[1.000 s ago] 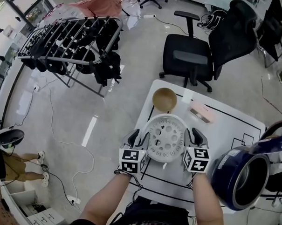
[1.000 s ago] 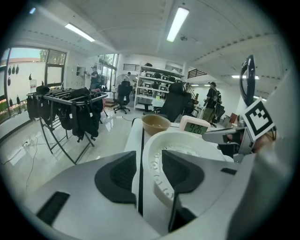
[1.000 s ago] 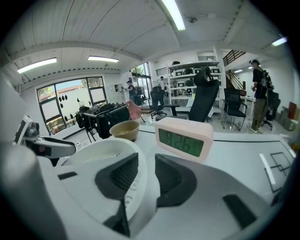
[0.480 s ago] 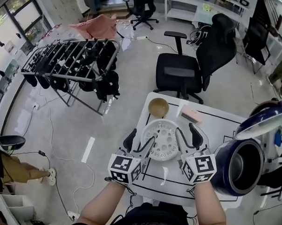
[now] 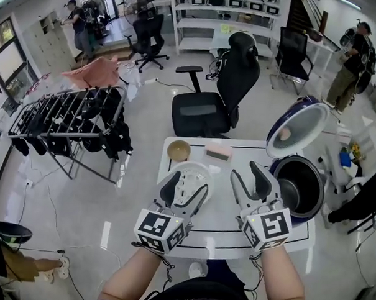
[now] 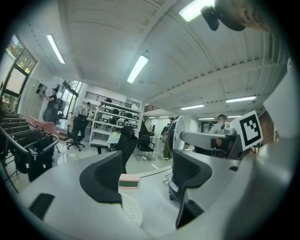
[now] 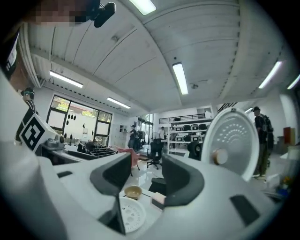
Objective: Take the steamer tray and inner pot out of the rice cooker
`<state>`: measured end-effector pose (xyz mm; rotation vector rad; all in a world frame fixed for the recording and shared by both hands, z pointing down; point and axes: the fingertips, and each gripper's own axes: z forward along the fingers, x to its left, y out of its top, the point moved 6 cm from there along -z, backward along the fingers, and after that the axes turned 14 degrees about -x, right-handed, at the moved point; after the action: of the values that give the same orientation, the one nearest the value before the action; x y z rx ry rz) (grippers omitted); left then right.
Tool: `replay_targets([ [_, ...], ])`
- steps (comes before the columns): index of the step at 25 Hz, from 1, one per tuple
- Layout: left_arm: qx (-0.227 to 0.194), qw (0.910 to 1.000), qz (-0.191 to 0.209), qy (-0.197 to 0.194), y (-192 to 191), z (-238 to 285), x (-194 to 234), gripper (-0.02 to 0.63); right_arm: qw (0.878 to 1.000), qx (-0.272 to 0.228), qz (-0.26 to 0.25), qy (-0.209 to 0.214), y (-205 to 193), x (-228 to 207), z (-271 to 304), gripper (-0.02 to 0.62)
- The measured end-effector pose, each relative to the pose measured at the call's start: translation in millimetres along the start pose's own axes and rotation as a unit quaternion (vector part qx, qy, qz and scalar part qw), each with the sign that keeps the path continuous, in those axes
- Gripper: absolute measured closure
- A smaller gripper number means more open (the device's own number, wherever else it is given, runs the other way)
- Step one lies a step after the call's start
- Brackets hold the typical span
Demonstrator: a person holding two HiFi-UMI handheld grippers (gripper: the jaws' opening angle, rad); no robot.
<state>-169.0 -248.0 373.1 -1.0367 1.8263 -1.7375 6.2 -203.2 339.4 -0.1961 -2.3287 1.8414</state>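
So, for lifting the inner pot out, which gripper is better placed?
Right, most likely. The right gripper, open and empty, hangs beside the rice cooker; the left gripper is farther, above the steamer tray.

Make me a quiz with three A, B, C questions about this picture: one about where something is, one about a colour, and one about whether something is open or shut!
1. Where is the round white plastic steamer tray with holes?
A. On the white table
B. On a chair
C. On the floor

2. What colour is the outside of the big round rice cooker?
A. Red
B. Dark blue
C. Yellow

3. The cooker's round lid is:
A. Shut
B. Standing open
C. Lying on the table

Answers:
1 A, the tray lies flat on the tabletop.
2 B, its shell and lid rim are dark blue.
3 B, the lid stands up and you can see down inside the cooker.
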Motion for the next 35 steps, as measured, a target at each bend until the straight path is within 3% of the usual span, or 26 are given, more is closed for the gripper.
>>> replay_targets([
  [9,-0.001,0.9921,-0.009,-0.125,1,15,-99,0.272,0.993,0.0,-0.05,-0.111,39,-36,-104,0.407],
  [17,0.022,0.9818,-0.017,-0.188,-11,48,-166,0.272,0.975,0.028,-0.059,-0.213,52,-100,-177,0.407],
  [25,0.049,0.9835,-0.017,-0.173,-41,87,-207,0.272,0.963,0.085,-0.038,-0.253,27,-175,-219,0.407],
  [35,0.1,0.9887,-0.005,-0.112,-87,125,-226,0.272,0.959,0.162,-0.002,-0.233,-24,-246,-224,0.407],
])
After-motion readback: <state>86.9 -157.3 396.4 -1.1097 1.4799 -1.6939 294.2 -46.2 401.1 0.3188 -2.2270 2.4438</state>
